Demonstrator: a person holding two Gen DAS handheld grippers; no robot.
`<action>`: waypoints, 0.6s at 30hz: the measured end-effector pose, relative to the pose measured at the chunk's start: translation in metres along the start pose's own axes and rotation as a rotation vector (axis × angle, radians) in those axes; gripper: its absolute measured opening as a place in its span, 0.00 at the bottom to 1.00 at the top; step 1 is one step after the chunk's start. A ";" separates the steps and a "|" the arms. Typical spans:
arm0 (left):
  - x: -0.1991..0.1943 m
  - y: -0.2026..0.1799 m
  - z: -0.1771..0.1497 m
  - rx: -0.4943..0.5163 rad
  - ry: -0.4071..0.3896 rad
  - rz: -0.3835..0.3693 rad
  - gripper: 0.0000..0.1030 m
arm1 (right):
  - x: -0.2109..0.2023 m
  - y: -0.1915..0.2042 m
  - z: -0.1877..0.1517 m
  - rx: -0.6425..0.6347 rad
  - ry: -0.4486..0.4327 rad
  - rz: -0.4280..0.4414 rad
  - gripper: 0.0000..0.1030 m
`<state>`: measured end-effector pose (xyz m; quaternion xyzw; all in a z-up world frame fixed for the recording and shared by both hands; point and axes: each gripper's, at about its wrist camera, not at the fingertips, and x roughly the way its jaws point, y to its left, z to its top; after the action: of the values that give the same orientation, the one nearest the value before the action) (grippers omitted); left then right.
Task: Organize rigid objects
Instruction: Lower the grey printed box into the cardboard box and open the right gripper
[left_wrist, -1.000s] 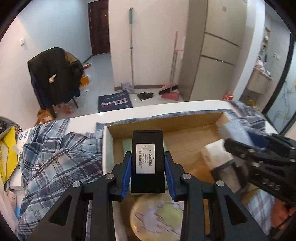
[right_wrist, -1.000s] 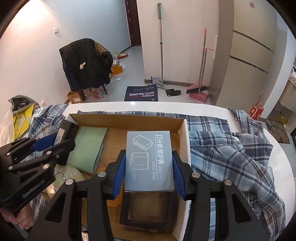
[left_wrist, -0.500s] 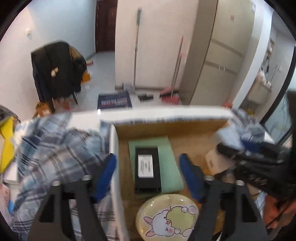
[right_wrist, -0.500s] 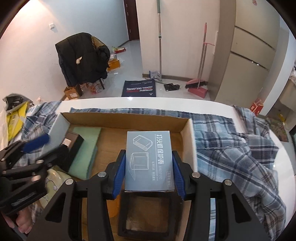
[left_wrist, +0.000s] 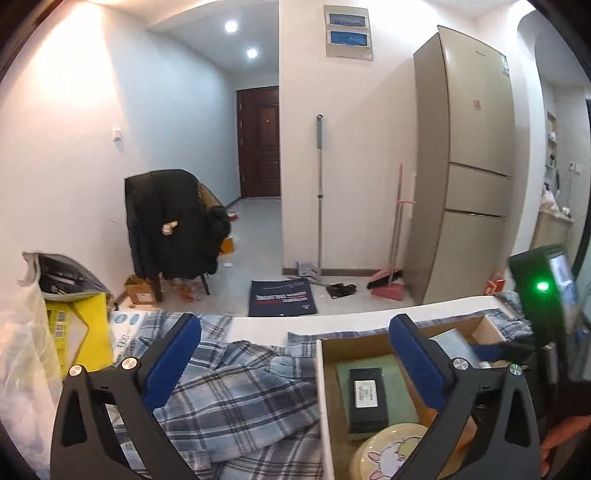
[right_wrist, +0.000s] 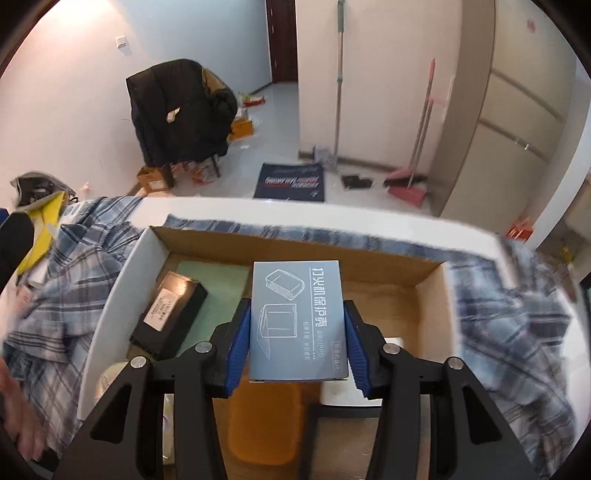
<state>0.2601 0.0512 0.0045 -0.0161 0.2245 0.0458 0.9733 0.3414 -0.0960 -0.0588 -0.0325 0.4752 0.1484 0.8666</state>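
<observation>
An open cardboard box (left_wrist: 327, 387) (right_wrist: 122, 280) stands on the table. Inside, a black box with a white label (left_wrist: 367, 400) (right_wrist: 168, 314) lies on a green pad (left_wrist: 400, 384) (right_wrist: 218, 277). My left gripper (left_wrist: 293, 332) hovers behind and above it, over the box's left wall. Its jaws are opening wide with nothing between them. My right gripper (right_wrist: 297, 328) is shut on a grey-blue printed carton (right_wrist: 297, 317), held above the middle of the box. A round rabbit plate (left_wrist: 388, 454) lies at the box's near end.
A plaid shirt (left_wrist: 236, 398) (right_wrist: 517, 306) is spread on the white table (left_wrist: 258, 325) around the box. An orange item (right_wrist: 262, 424) and a white item (right_wrist: 351, 395) lie under the right gripper. A yellow bag (left_wrist: 77, 332) stands at left. A chair with a coat (left_wrist: 166, 225) is beyond.
The left gripper let go of the black box, opened wide, then drew back and tilted upward. The black box now lies on the green pad. The right gripper shifted slightly with its carton.
</observation>
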 end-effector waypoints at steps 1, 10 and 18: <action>-0.001 0.002 -0.001 -0.015 0.002 -0.022 1.00 | 0.002 0.000 0.000 0.009 0.007 0.008 0.45; -0.010 0.008 0.002 -0.068 -0.016 -0.077 1.00 | 0.011 0.008 -0.006 -0.011 0.015 0.000 0.49; -0.039 0.003 0.015 -0.074 -0.087 -0.085 1.00 | -0.049 -0.003 -0.011 -0.016 -0.059 0.017 0.58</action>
<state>0.2313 0.0516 0.0352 -0.0595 0.1794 0.0131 0.9819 0.3090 -0.1126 -0.0240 -0.0309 0.4484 0.1606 0.8787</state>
